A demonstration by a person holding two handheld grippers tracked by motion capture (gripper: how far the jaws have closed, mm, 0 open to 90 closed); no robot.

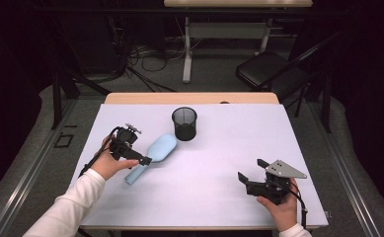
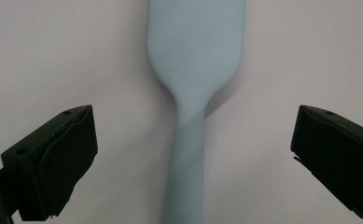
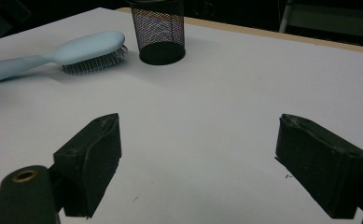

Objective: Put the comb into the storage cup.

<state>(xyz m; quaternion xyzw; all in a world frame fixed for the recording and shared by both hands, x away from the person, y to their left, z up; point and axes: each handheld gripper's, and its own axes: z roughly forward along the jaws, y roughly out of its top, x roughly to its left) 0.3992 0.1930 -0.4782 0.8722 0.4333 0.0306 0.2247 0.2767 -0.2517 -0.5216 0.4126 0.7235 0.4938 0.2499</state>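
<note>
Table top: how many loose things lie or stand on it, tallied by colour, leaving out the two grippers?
Light blue: 1, the hairbrush, lying bristles down.
Black: 1, the mesh cup, standing upright.
Total: 2

Pale blue hairbrush (image 1: 155, 154) on the table

It lies flat and bristles-down on the white table (image 1: 219, 197), set diagonally: head toward the black mesh cup (image 1: 184, 123), near it, its slim handle pointing to the left front edge.
</note>
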